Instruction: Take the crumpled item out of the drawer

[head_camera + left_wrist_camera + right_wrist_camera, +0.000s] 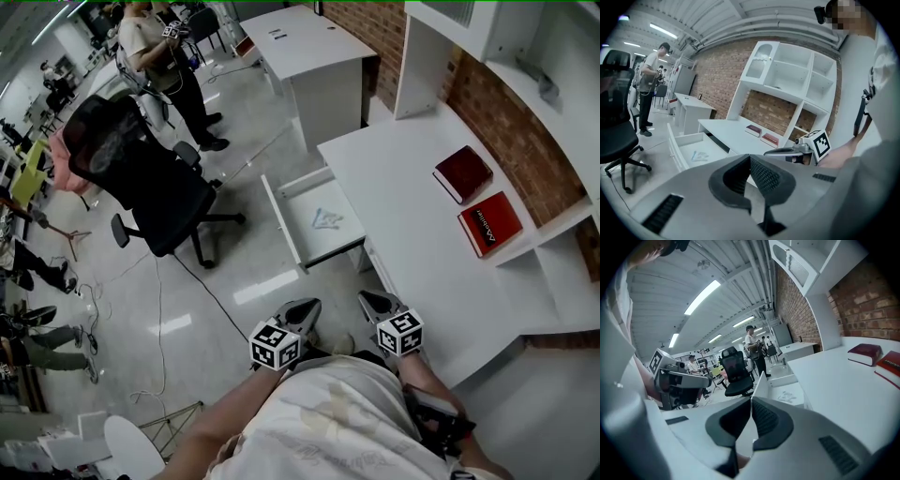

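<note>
A white tabletop [412,216] runs along the brick wall. A black chair [141,178] stands near its open drawer [281,199]. The left gripper [302,312] and right gripper [370,302] are well short of the drawer, both with jaws pressed together and empty. The crumpled item [327,219] lies inside the drawer.
</note>
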Demonstrator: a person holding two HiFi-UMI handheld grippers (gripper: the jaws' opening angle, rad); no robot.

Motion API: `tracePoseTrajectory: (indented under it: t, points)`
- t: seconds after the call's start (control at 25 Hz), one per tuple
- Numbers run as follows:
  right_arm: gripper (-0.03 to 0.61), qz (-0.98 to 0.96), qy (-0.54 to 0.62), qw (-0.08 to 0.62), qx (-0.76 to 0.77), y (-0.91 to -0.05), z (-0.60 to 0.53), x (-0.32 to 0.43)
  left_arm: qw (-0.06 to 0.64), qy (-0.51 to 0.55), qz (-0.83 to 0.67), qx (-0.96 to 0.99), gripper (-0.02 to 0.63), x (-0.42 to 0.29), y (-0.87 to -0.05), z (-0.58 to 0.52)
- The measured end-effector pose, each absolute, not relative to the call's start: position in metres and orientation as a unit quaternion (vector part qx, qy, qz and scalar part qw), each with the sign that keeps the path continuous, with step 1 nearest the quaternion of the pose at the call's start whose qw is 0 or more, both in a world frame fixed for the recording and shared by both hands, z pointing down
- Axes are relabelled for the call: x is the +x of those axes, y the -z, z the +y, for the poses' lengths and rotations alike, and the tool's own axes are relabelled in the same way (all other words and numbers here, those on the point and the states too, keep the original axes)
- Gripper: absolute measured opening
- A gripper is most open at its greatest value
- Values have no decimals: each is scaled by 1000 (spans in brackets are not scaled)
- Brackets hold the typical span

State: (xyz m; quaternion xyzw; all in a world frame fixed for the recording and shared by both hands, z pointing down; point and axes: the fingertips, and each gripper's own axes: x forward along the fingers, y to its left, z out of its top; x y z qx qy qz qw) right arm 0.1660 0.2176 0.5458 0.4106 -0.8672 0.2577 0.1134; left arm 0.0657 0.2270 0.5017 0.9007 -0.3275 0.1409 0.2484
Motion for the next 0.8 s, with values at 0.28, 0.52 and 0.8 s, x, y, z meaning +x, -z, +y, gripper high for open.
tracePoseTrajectory:
  t: [0.28, 0.52, 0.8]
  points:
    - [31, -863, -259, 114, 419, -548, 207, 170, 245, -136, -333, 900, 20, 67, -500, 219]
    - [31, -861, -263, 118, 420, -549, 203, 179, 241, -132, -332, 902, 20, 76, -496, 215]
    - [31, -868, -256, 127, 406, -547, 203, 178, 234, -129, -341, 901, 20, 74, -489, 212]
